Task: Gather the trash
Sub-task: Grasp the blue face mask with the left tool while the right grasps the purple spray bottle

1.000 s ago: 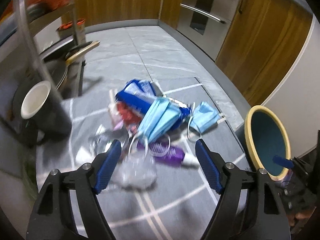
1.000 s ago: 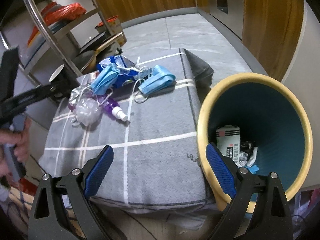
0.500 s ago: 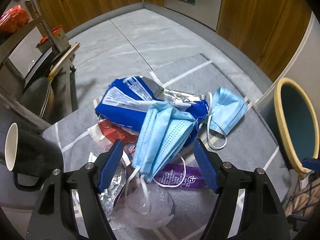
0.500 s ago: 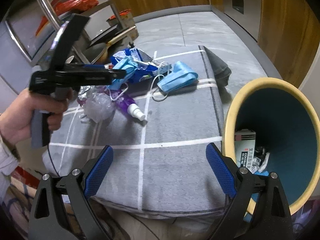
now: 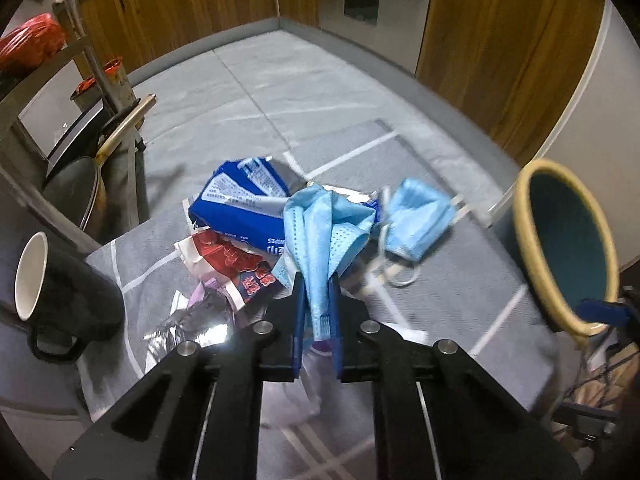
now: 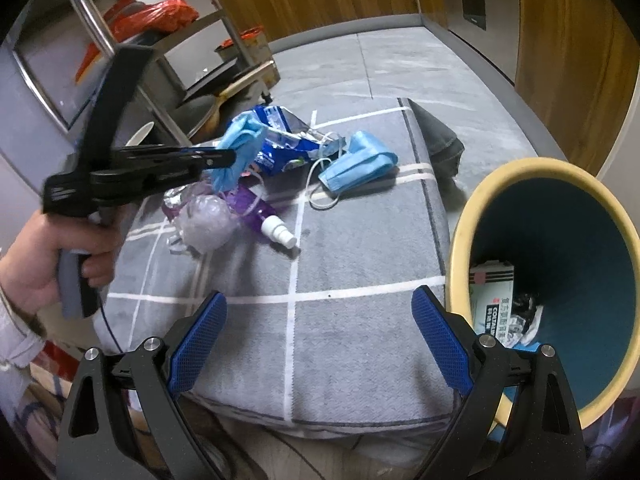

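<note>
The left tongs (image 5: 316, 304) have just been closing and now pinch the lower end of a crumpled blue face mask (image 5: 324, 232), the fabric squeezed between the blue pads while the rest of it drapes over the heap. The grip sits at one end, probably so the mask peels off without dragging its neighbours along. Under and around it lie the rest of the litter: a blue wipes packet (image 5: 240, 204), a red wrapper (image 5: 232, 256), a purple spray bottle (image 6: 264, 220), a crumpled clear plastic wad (image 6: 208, 224) and a second face mask (image 5: 416, 220) off to the right, its ear loops trailing on the grey checked cloth (image 6: 352, 240) that covers the tabletop. A black mug (image 5: 60, 292) stands apart at the left edge.

The right tongs (image 6: 320, 344) are wide and empty, hovering near the front of the cloth. Beside them the yellow-rimmed bin (image 6: 464, 240) tilts its mouth toward the pile, already holding some rubbish, which should keep the carry short.
</note>
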The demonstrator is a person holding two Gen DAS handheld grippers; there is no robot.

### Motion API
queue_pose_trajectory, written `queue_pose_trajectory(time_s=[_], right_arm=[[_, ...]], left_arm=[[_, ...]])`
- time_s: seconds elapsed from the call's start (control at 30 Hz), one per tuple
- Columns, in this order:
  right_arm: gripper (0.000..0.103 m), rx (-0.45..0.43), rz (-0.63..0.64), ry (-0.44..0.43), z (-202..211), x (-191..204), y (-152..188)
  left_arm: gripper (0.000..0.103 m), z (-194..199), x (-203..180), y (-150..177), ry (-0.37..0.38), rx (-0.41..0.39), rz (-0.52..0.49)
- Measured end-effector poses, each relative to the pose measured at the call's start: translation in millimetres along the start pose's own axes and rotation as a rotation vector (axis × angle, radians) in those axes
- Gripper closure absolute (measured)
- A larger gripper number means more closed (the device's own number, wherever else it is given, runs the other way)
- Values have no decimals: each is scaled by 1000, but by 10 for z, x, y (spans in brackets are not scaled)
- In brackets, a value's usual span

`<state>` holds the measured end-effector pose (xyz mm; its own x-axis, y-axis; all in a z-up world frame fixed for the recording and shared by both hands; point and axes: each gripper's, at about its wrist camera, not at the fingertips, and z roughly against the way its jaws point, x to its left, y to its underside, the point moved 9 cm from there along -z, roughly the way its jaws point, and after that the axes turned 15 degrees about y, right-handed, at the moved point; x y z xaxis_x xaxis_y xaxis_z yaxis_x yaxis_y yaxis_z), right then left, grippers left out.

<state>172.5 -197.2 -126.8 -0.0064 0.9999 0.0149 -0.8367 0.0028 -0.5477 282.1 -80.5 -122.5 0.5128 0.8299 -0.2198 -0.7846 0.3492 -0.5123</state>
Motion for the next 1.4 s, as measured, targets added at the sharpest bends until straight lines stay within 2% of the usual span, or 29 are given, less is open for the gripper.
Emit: queue_pose_trajectory(time_s=[0.13, 0.27, 0.33, 0.4, 0.53, 0.77, 0.97, 1.03, 1.17, 1.23, 1.3, 1.4], right_arm=[[10, -12, 23, -18, 33, 93, -40], [11, -33, 111, -31, 32, 292, -107], [15, -41, 166, -34, -3, 409, -156], [25, -42, 236, -35, -78, 542, -224], [27, -31, 363, -31, -264, 748, -314], [29, -1, 548, -5, -651, 991, -400], [42, 32, 672, 32, -1053, 1199, -393], [44, 44, 704, 44, -1174, 1262, -378], [52, 65, 724, 49, -1336, 1338, -330], [58, 71, 686, 24, -1335, 1346, -318], [67, 80, 661, 14, -1324, 1340, -306], [69, 87, 646, 14, -1275, 1309, -256]], left_arm=[[93, 409, -59, -10, 53, -79, 57], [93, 876, -6, -7, 93, -168, 144], [93, 1145, 43, 14, 106, -219, 191], [93, 1392, 51, 46, 108, -266, 209], [93, 1648, 23, 127, 105, -319, 225], [93, 1667, 126, 181, 98, -351, 277], [93, 1723, 218, 108, 149, -390, 336], [93, 1738, 228, 81, 165, -399, 347], [93, 1713, 234, 68, 170, -400, 352], [93, 1689, 238, 64, 162, -394, 352], [93, 1667, 239, 62, 162, -391, 355], [93, 1658, 227, 56, 158, -389, 349]])
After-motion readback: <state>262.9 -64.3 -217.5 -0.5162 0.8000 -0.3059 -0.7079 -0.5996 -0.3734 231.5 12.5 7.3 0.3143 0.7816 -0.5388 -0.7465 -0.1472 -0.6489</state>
